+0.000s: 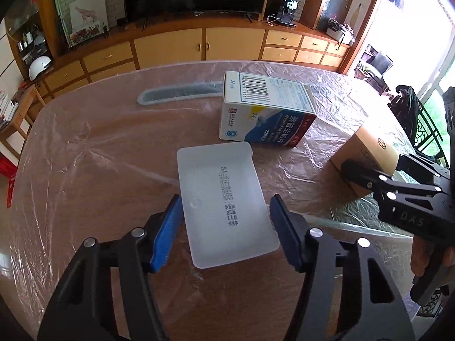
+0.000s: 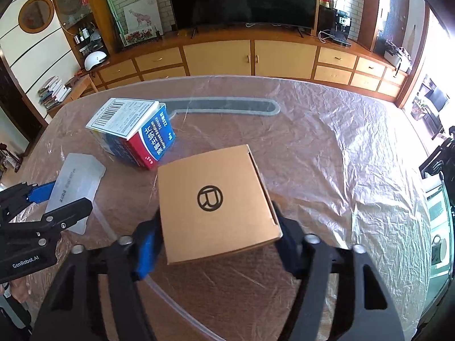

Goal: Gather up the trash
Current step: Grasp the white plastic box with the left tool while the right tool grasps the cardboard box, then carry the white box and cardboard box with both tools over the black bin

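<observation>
Two pieces of trash being taken up at once, by the look of it. Left gripper (image 1: 226, 224) spread wide around a frosted plastic lid (image 1: 224, 207) lying flat on the plastic-covered table (image 1: 85, 156); blue pads (image 1: 167, 227) flanking the lid's near end at 9 and 3 o'clock, a sliver of gap on each side, nothing held yet. Right gripper (image 2: 219, 241) set against both flanks of a brown cardboard box (image 2: 213, 201), pads touching or very nearly so at 9 and 3 o'clock of the box's near half; likely clamped, though whether the box bears on the table or hangs clear cannot be told.

Beyond both, toward 12 o'clock in the left view, a blue-and-white medicine carton (image 1: 267, 110), flap open, untouched. Behind it, a long grey strip (image 1: 176, 93) under the plastic sheet.

Judged step: grasp phase, with the carton left for later. No bin or bag plainly visible in either view.

Next move, as a judgement: closing the left pads on the lid's edges, a thin, slick thing prone to flex or skate out unless squeezed squarely; then lifting both pieces clear without nudging the carton just beside them.
</observation>
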A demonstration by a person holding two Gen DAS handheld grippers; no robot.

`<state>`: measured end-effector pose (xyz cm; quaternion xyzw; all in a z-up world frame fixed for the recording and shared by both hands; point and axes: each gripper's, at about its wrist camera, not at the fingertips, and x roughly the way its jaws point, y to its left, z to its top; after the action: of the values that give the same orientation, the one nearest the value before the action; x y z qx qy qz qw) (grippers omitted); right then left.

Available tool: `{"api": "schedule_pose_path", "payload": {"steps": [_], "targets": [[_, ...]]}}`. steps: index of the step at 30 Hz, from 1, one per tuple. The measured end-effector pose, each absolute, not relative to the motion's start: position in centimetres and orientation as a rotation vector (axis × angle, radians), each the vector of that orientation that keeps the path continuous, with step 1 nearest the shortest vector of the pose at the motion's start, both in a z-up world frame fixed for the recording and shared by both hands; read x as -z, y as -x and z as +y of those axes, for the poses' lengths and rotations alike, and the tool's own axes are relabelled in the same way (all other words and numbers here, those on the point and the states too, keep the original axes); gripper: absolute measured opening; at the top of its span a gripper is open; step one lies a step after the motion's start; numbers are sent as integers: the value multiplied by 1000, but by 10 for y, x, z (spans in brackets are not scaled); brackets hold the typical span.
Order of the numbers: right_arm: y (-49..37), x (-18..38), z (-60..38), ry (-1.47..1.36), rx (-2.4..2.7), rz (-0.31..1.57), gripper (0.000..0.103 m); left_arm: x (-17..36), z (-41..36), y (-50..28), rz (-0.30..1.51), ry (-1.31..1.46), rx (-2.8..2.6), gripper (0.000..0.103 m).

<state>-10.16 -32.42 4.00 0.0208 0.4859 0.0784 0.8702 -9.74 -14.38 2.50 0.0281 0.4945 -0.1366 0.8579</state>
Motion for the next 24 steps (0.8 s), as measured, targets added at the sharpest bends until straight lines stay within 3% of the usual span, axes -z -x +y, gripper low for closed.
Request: {"api": "schedule_pose_path", "payload": {"steps": [1,24], "targets": [[101,-40,-325,-52,-171,1012,62,-26,-144,98,1032,-64,285,58],[142,-89,-341,-222,-297,935,57,-56,-125,131,977,-31,334,57]]}}
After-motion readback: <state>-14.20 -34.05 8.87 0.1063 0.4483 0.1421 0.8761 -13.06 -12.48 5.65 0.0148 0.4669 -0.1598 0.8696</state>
